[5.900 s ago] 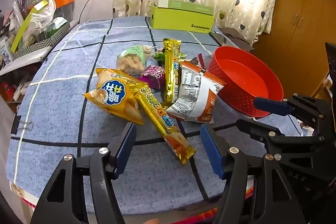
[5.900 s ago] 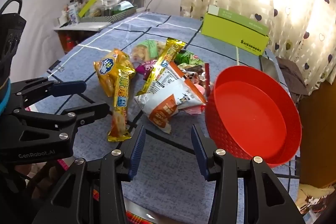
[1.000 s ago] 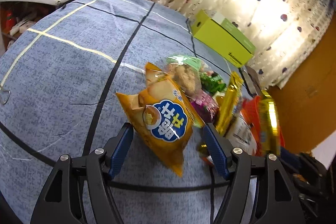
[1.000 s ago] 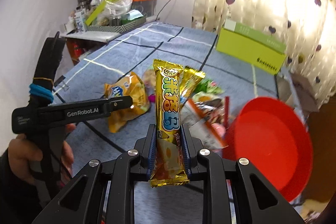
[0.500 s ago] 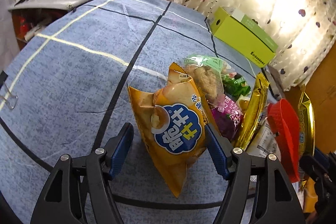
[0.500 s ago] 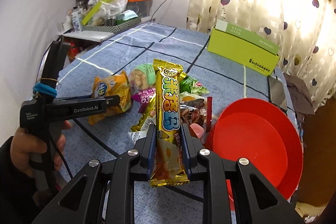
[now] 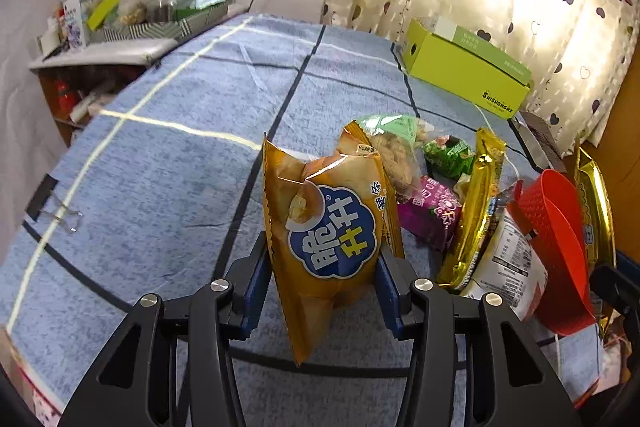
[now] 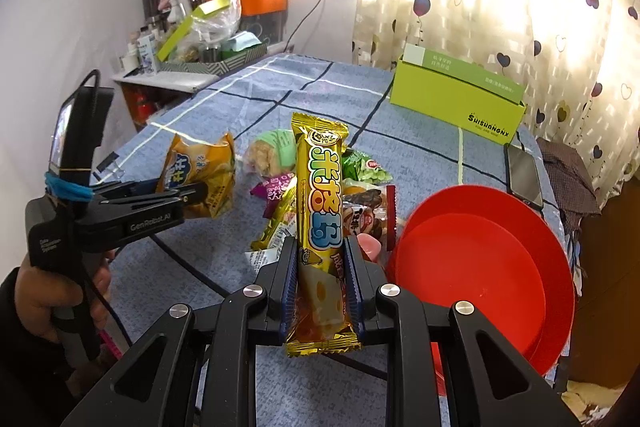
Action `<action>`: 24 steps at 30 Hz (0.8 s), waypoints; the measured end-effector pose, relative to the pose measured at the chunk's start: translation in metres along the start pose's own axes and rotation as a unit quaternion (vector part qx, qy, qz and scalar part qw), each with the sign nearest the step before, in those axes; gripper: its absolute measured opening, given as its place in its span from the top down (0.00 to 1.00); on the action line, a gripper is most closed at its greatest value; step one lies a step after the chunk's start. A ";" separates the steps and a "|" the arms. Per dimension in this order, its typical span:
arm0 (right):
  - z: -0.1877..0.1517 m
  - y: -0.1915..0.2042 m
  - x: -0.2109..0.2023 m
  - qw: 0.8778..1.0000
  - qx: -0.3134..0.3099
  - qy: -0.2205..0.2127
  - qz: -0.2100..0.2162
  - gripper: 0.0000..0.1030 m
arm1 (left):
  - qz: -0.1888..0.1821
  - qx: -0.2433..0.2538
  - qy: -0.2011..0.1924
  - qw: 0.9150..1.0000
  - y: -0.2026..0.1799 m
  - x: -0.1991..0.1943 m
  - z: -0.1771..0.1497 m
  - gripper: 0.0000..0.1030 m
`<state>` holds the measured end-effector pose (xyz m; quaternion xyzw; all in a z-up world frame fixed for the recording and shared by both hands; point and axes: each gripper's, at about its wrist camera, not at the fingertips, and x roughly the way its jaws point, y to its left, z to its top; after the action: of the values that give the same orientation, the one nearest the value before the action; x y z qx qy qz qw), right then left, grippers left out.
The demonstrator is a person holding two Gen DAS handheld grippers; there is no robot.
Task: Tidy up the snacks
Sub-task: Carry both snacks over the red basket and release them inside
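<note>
Left wrist view shows the left gripper [image 7: 322,287], its jaws just closed in, pinching a puffy orange chip bag with a blue logo [image 7: 330,231] upright above the blue checked tablecloth [image 7: 168,163], left of the snack pile. Right wrist view shows the right gripper [image 8: 321,279] clamped on a long gold-wrapped snack bar [image 8: 320,211], upright, left of the round red plastic basket [image 8: 492,275].
</note>
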<state>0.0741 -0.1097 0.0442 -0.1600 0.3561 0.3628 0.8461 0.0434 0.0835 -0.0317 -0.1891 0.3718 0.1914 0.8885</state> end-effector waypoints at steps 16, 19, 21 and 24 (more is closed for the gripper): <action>-0.010 -0.029 -0.012 0.999 0.041 -0.010 -0.010 0.81 | -0.031 0.029 -0.042 0.998 -0.032 -0.045 0.006 0.53; -0.014 -0.041 -0.013 0.998 0.057 -0.008 -0.016 0.81 | -0.048 0.043 -0.040 0.997 -0.046 -0.047 0.006 0.53; -0.016 -0.049 -0.013 0.997 0.069 -0.006 -0.020 0.81 | -0.059 0.052 -0.038 0.996 -0.056 -0.046 0.007 0.53; -0.020 -0.065 -0.013 0.995 0.090 -0.004 -0.032 0.81 | -0.081 0.067 -0.031 0.994 -0.074 -0.045 0.009 0.53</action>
<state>0.1053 -0.1720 0.0407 -0.0932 0.3791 0.3025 0.8695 0.0546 0.0155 0.0217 -0.1530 0.3391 0.0994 0.9229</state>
